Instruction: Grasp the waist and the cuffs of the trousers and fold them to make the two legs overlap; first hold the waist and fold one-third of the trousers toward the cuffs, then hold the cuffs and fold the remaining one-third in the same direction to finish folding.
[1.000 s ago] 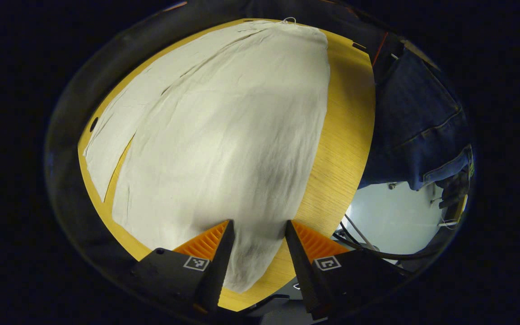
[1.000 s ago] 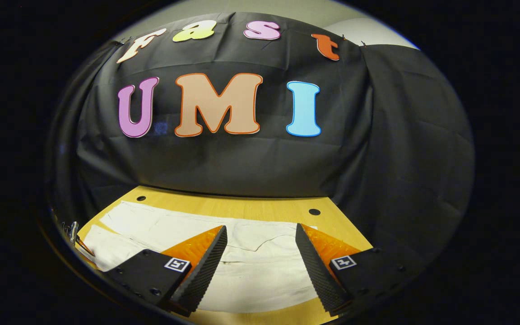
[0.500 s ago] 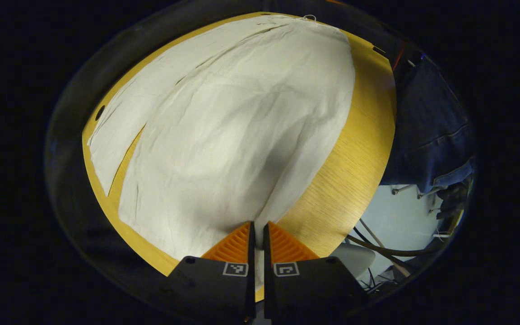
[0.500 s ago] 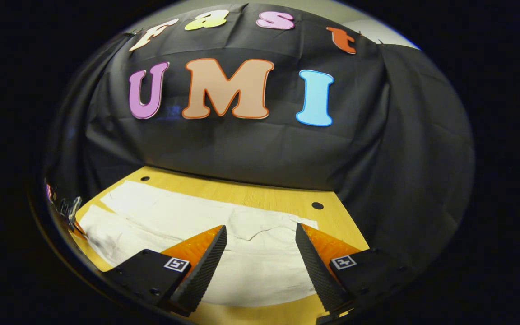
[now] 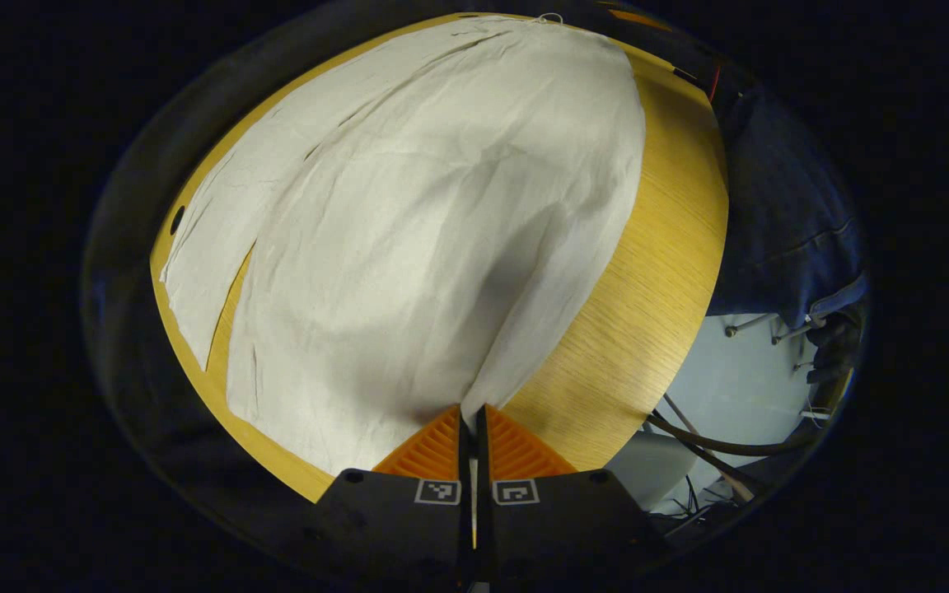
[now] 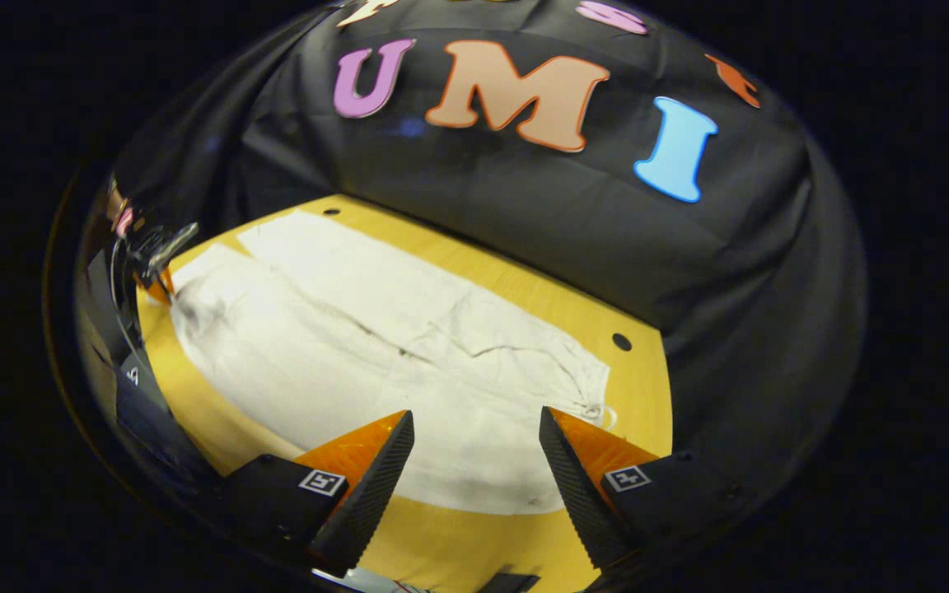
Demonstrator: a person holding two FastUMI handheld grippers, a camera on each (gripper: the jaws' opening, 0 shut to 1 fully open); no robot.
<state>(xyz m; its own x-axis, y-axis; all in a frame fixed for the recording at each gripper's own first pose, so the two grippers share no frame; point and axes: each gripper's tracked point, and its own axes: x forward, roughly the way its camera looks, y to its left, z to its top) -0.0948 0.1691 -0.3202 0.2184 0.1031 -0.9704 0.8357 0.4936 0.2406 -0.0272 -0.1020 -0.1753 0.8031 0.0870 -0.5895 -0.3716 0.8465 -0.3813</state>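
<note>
One thin pinch of the cream linen trousers [image 5: 433, 222], spread ahead on the wooden tabletop [image 5: 647, 272], sits in the closed left tongs [image 5: 468, 416] and could slip, while the right tongs [image 6: 476, 449] gape empty above the waist.

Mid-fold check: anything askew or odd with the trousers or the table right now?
Nothing stands out. The trousers lie flat on the table, lightly creased; the left gripper pinches one cuff edge, lifting a small ridge, and the right gripper hangs open over the waist.
</note>
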